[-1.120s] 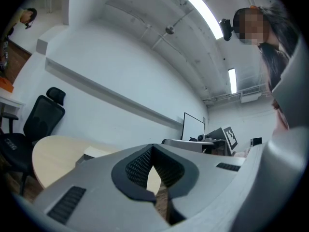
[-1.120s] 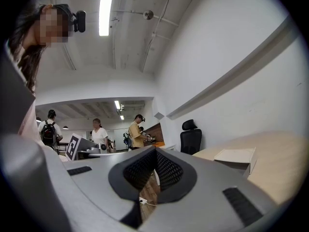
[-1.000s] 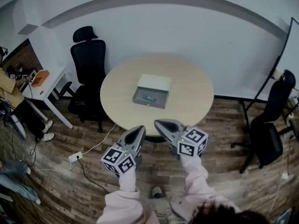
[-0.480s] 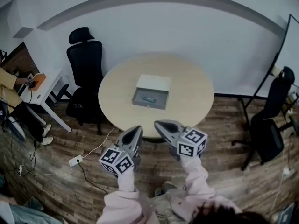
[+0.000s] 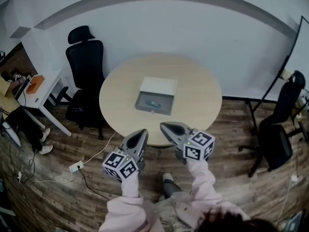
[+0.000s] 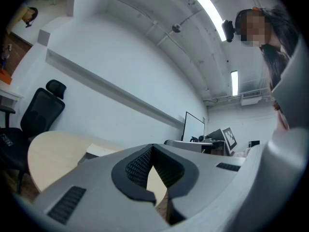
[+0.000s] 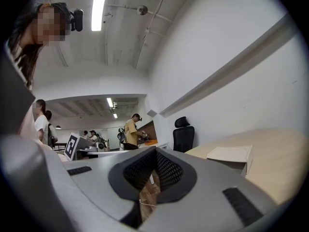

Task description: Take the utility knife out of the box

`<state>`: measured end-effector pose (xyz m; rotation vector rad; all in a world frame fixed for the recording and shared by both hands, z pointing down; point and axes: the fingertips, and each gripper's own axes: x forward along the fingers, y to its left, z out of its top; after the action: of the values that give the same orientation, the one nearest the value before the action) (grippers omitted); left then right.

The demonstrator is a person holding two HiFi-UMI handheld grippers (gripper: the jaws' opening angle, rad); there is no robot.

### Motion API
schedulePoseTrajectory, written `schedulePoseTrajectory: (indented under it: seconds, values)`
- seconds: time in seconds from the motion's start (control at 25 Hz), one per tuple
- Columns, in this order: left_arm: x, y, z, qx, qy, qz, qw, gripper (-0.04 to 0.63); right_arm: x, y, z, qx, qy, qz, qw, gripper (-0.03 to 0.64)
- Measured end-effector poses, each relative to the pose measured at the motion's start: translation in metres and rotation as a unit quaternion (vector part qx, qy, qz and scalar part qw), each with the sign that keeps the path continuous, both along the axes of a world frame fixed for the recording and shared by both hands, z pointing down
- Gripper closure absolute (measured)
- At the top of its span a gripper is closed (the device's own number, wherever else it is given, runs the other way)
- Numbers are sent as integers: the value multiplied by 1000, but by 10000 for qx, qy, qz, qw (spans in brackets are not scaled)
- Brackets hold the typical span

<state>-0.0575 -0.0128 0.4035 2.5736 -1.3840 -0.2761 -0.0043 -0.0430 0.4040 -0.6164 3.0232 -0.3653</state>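
Observation:
An open grey box (image 5: 155, 98) with its white lid folded back lies in the middle of a round wooden table (image 5: 193, 98). A small bluish utility knife (image 5: 153, 103) lies inside it. Both grippers hang level over the floor, short of the table's near edge. My left gripper (image 5: 142, 132) is shut and holds nothing; its tips (image 6: 152, 146) meet. My right gripper (image 5: 163, 126) is likewise shut and empty, tips (image 7: 155, 149) together. The box shows far off in the left gripper view (image 6: 98, 151) and in the right gripper view (image 7: 232, 154).
A black office chair (image 5: 87, 57) stands behind the table at left, another (image 5: 282, 124) at right beside a board stand (image 5: 289, 57). A white desk (image 5: 41, 88) is at far left. A power strip (image 5: 76, 166) and cable lie on the wood floor.
Both grippers have edged forward toward the table, still shut. The wearer's foot has stepped forward below them. The person at the left desk has slid mostly out of view.

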Motion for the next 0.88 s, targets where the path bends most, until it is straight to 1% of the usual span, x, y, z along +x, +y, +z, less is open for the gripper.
schedulePoseTrajectory:
  seconds: [0.24,0.44,0.88]
  values:
    - [-12,-27,2,-26,-45,-69,10000,597,-15,-29,3,-76,14,-118,9999,627]
    - [-22,-51,6,-84,-2,-139,9999,595,-29,-51,10,-164,83,-243,9995,626]
    - [-31,-104,18,-270,18,-162,9995,597,-40,-105,21,-380,120,-293,9988,626]
